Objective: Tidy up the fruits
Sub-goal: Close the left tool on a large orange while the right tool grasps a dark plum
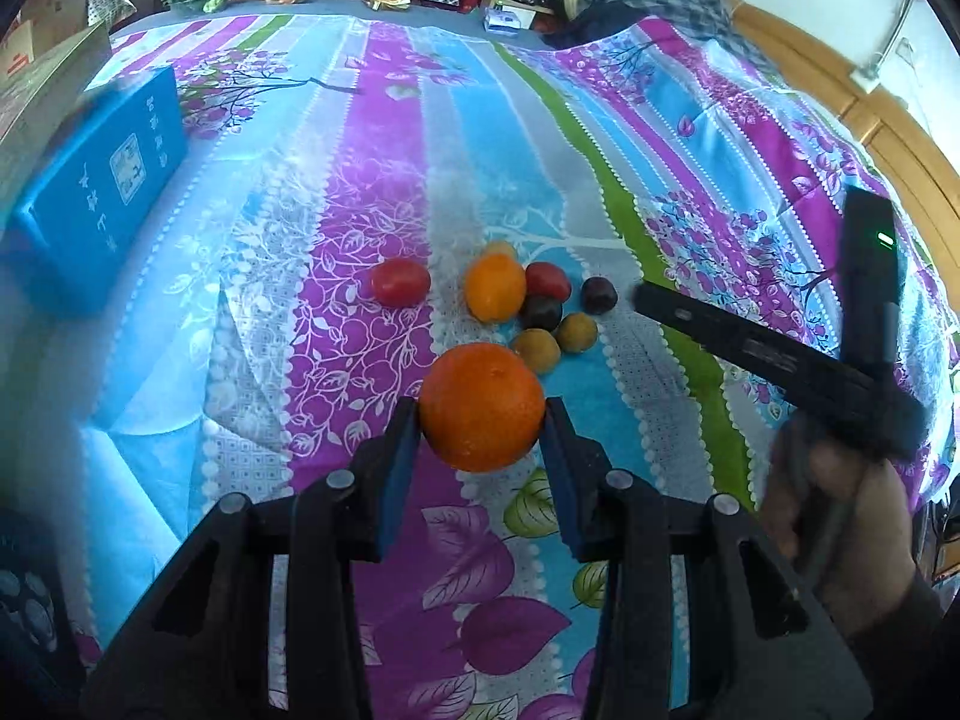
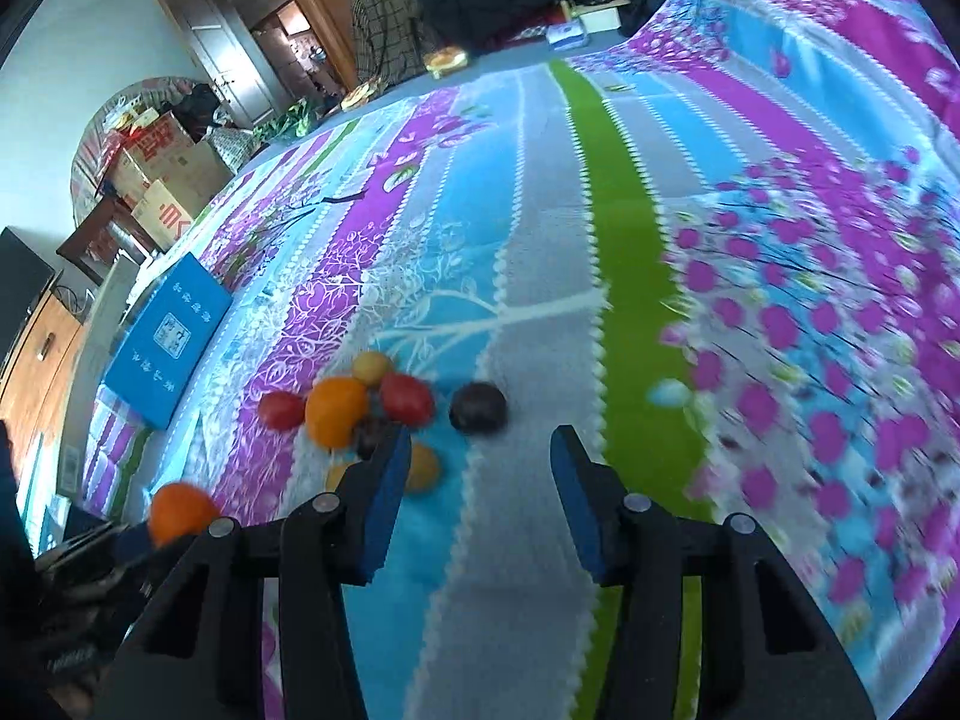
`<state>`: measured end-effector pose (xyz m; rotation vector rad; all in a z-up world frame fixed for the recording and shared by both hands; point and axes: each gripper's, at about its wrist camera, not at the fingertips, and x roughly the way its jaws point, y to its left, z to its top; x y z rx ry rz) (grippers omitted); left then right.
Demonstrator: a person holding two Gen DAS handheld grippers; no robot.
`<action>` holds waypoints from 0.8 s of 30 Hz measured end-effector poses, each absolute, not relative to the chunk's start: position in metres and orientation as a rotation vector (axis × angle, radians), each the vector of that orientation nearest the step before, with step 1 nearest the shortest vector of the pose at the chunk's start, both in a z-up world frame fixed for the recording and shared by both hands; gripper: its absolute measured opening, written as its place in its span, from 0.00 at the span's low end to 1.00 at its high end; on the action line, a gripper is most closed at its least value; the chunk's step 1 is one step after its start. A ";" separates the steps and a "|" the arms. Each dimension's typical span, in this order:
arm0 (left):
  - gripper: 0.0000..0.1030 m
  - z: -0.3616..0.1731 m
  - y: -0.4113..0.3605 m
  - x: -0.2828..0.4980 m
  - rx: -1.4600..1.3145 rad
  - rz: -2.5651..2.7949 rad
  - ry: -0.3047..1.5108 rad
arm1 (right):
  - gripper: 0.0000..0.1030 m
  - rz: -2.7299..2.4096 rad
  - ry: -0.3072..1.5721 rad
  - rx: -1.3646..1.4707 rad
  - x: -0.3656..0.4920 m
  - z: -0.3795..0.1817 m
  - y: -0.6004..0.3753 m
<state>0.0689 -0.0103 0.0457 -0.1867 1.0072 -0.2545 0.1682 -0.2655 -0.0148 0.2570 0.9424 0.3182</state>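
- L gripper [image 1: 482,427]: tilted down, clamped on orange [image 1: 482,407], above bedsheet [image 1: 336,192].
- R gripper [image 2: 480,450]: tilted down, jaws apart, nothing between.
- Fruit pile [image 1: 516,300] on sheet; blue box [image 1: 102,192] left.

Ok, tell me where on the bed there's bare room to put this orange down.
The left gripper holds the orange. Free: the broad stretch of sheet between the blue box and the red tomato, and the sheet beyond the fruit pile. Crowded: the pile itself, where the right gripper points toward the dark plum.
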 end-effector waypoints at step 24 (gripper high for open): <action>0.40 0.057 0.001 0.074 -0.178 -0.244 0.979 | 0.27 0.236 0.924 0.098 0.180 -0.020 -0.237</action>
